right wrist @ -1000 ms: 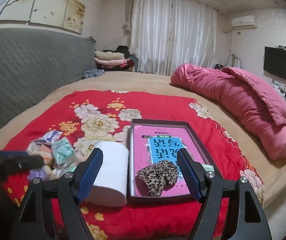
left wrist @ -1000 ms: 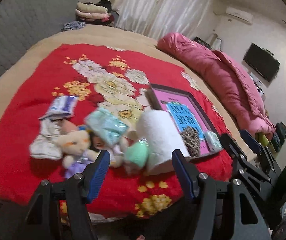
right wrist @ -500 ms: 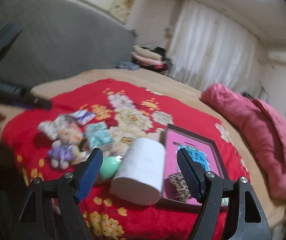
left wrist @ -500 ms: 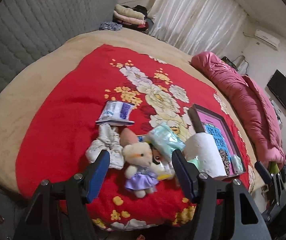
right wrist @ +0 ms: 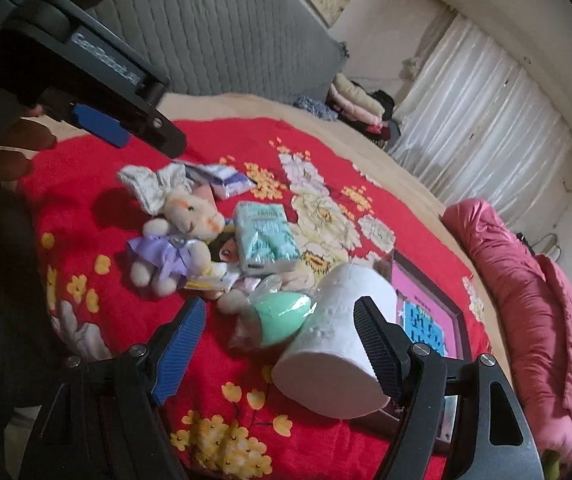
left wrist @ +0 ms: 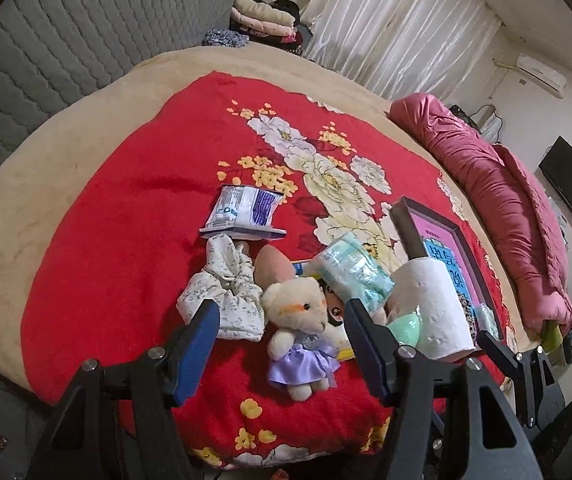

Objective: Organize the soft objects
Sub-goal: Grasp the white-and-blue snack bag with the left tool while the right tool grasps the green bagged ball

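A heap of soft things lies on the red flowered blanket [left wrist: 118, 216]. A cream plush bear in a purple dress [left wrist: 302, 328] lies between a floral cloth scrunchie [left wrist: 226, 292] and a teal tissue pack [left wrist: 354, 276]. A white paper roll [left wrist: 434, 304] and a mint sponge in plastic [right wrist: 282, 316] lie beside a dark tray [left wrist: 406, 232] holding a pink book. My left gripper [left wrist: 282, 340] hangs open above the bear. My right gripper [right wrist: 278, 344] is open too, low over the sponge and the paper roll [right wrist: 334, 344], holding nothing.
A blue-white packet [left wrist: 246, 212] lies behind the scrunchie. A rolled pink quilt [left wrist: 498, 200] runs along the bed's right side. A grey padded headboard [left wrist: 66, 40] stands at the left, folded clothes [left wrist: 262, 20] and curtains behind. A hand [right wrist: 10, 148] holds the left gripper.
Both grippers dropped closer to the bed and shifted left; the left now frames the bear instead of the roll. The right rolled and now frames the sponge and roll. Neither changed its opening.
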Available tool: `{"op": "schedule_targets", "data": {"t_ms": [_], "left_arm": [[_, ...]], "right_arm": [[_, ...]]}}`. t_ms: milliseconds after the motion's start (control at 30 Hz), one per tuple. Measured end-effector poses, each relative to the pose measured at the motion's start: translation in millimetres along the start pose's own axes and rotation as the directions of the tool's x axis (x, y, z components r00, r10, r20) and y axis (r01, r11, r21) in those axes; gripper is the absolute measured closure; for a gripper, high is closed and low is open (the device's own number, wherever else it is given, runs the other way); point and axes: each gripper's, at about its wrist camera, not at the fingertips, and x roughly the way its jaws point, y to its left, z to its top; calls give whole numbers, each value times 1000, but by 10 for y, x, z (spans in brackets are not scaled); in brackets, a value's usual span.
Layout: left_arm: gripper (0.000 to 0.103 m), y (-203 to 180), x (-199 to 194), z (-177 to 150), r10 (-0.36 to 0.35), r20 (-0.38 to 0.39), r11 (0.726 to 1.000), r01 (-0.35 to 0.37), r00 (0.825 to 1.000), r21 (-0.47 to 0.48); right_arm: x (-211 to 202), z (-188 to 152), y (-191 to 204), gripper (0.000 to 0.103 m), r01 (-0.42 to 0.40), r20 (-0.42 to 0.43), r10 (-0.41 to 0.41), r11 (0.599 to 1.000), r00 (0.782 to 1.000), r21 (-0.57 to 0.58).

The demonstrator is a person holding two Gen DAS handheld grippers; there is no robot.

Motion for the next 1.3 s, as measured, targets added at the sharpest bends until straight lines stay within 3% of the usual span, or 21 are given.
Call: {"op": "schedule_targets", "data": {"t_ms": [300,633,967,1100,1300], "left_arm": [[39,43,207,263,17,18,1000,-17,1000,14],[39,150,632,539,11,-29,1000,-10,1000,9],[39,168,1034,782,54,-81,998,-52,995,36],[39,106,1216,842,100,-100,993,-93,990,76],[39,142,1436,858,125,-133,990,-114,983,84]], "right_arm": [[427,-5,57,25,19,-81,-25,997,996,-70],[897,-34,333,26,19,-130,-55,964,990,-267],[1179,-169,316,27,68,-165,-125,946,978,-318],[1271,-181,286,42,59,-171,-119,945,978,-320],[1362,-186,228,45,39,-175,-96,952,980,-303]]}}
